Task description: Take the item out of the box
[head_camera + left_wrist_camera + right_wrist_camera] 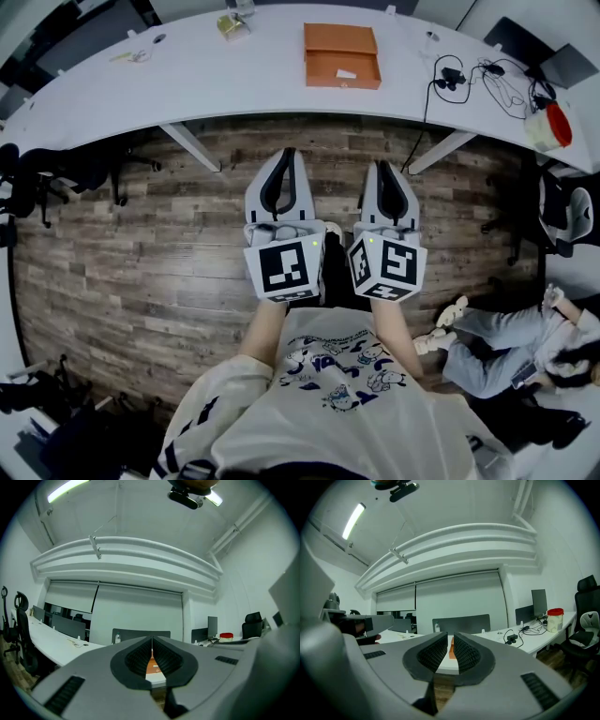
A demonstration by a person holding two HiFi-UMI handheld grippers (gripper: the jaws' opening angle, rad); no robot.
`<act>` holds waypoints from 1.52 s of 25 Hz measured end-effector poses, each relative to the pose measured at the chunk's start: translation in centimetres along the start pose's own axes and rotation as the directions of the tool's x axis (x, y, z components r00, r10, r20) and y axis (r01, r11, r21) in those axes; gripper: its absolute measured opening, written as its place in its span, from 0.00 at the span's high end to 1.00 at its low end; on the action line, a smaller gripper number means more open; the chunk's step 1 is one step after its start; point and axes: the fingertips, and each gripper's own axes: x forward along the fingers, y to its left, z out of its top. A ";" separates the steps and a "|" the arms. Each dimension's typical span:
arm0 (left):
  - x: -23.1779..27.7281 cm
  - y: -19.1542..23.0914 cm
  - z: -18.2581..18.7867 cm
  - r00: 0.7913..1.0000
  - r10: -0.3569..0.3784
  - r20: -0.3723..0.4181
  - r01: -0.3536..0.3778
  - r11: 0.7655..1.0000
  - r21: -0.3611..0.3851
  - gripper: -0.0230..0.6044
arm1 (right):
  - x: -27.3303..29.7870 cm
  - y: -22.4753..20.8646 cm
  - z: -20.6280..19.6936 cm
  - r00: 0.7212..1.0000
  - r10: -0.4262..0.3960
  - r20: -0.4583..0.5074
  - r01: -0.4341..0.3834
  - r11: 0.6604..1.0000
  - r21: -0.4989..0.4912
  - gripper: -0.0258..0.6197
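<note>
Over the wooden floor (141, 234) in front of a curved white desk (234, 75), the left gripper (288, 153) and right gripper (382, 165) hang side by side. Each has its jaws together and holds nothing. The orange box (342, 54) sits on the desk well ahead of them, its contents out of sight.

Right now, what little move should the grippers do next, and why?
Probably step closer and reach toward the orange box. It sits on the white table, well ahead of the left gripper and right gripper, which hang shut and empty above the wooden floor.
</note>
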 end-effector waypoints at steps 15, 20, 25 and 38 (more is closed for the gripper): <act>8.5 0.9 -1.1 0.999 0.030 -0.011 -0.031 0.999 -0.018 0.93 | 8.7 -2.8 -0.1 1.000 0.009 -0.026 -0.008 1.000 0.022 0.87; 12.0 0.9 -1.3 0.999 0.040 -0.021 -0.040 0.999 -0.003 0.93 | 12.3 -3.9 0.2 0.999 0.024 -0.032 -0.023 0.999 0.029 0.87; 15.7 1.1 -0.9 0.998 0.060 -0.019 -0.060 0.998 -0.009 0.93 | 16.1 -5.1 0.9 0.999 0.039 -0.038 -0.038 0.999 0.032 0.87; 23.4 0.9 -0.9 0.996 0.081 -0.037 -0.081 0.997 0.011 0.93 | 23.6 -8.0 2.4 0.997 0.064 -0.038 -0.062 0.997 0.041 0.87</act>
